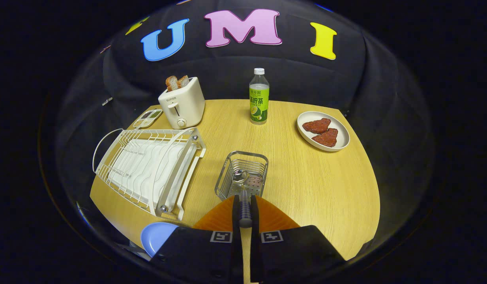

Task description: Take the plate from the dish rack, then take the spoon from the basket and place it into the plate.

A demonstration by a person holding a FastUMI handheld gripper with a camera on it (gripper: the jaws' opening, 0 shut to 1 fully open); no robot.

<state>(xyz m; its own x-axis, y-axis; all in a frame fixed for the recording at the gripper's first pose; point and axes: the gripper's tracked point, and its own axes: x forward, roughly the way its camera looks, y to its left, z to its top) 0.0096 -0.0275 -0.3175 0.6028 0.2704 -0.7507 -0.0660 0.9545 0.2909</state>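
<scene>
Gripper (245,211) fingers pinch dark handle of spoon (241,185), its bowl over wire basket (242,174) just ahead. Blue plate (156,236) already out of dish rack (148,169), on table (306,189) edge beside fingers. Judged left: carry spoon to plate. Wooden table, black cloth wall behind; toaster (182,103), bottle (259,98), pale plate with red pieces (323,130) beyond.

A staged kitchen booth — toaster (182,105), dish rack (148,169) and bottle (259,96) on a wooden counter (314,185) beyond the tool, black cloth behind.
</scene>
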